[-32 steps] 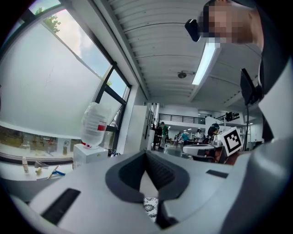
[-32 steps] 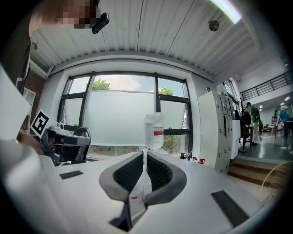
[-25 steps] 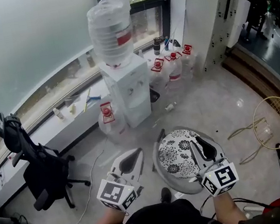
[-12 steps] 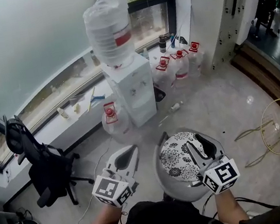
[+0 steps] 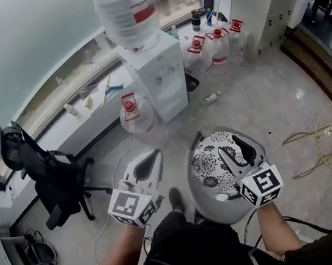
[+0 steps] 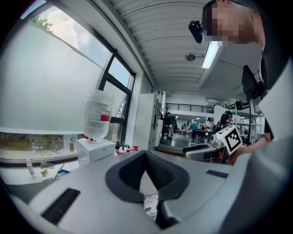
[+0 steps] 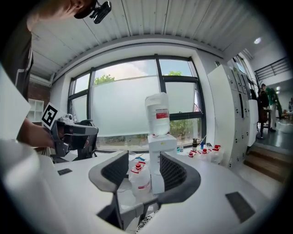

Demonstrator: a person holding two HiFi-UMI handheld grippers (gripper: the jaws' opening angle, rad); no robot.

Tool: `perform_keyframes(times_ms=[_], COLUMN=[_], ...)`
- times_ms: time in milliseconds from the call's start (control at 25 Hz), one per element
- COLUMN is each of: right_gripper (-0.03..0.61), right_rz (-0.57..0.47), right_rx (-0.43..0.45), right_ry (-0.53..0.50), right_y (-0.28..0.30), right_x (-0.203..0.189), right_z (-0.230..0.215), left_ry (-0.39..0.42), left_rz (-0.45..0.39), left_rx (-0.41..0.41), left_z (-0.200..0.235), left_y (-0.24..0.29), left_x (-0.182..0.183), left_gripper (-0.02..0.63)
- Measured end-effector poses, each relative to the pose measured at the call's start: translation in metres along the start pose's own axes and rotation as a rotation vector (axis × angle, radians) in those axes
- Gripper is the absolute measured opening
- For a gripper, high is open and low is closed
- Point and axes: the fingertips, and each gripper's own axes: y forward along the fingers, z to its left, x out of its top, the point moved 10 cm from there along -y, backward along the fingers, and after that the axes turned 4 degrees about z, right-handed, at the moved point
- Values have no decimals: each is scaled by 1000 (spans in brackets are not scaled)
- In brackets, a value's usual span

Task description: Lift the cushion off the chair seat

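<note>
On the seat of the round grey chair (image 5: 210,210), directly below the person, lies the cushion (image 5: 210,166): a flat disc of cloth printed with black flowers on white, filling the bowl of the seat nearly to its rim. We judge it light, soft and limp, likely to fold and sag when raised by 1 edge. It seems neither fragile nor slippery, since woven cloth gives the pads purchase. The chair shell, by contrast, appears smooth, hard and dished, so its rim hems in the cushion's edge. The right gripper (image 5: 232,151) hangs over the middle of the cushion with its 2 jaws parted, having just been opening. Through the gap its own view shows only a distant water jug (image 7: 138,179) and the water dispenser (image 7: 161,145), so nothing is grasped, and we cannot tell whether it touches the cloth. The left gripper (image 5: 155,156) is beside the chair, over the floor, its jaws clenched tip to tip on nothing. We suggest taking hold at the cushion's border, where cloth can be pinched into a fold clear of the shell. A grip at each of 2 opposite edges would keep the disc level, whereas pressing the pads down on the centre offers little to seize.
</note>
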Motion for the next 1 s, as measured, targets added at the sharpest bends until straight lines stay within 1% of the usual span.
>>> perform_keyframes(times_ms=[160,240,360,480,560,680,880,1000], right_gripper=[233,242,259,266,272,285,301,308], right_rz=[59,92,144,183,212,243,317,354], right_rx=[-22,-39,-57,-73,-76,-83,-93,-103], right_ry=[-9,2,45,55,61,71,93,106], right_y=[32,48,68,87,99,117,140,153], right_x=[-20,-33,-52,-68,-78,-93,-123,-140], right_z=[-5,-11,-18,-21,-23,-28,-32,-36], left_ry=[-35,-54,-40,-38,-52,-84,-108,-111], left_rz=[24,36,72,115,140,152,216,243], left_rx=[-24,-34,-46,-50,-56,-67,-45,-70], left_z=[15,22,30,39,47,56,71,77], left_y=[19,29,43,52,58,67,86,99], left_x=[-18,-28,-43,-61,-72,-86,-113,-120], left_gripper=[6,7,8,8,8,8,8,8])
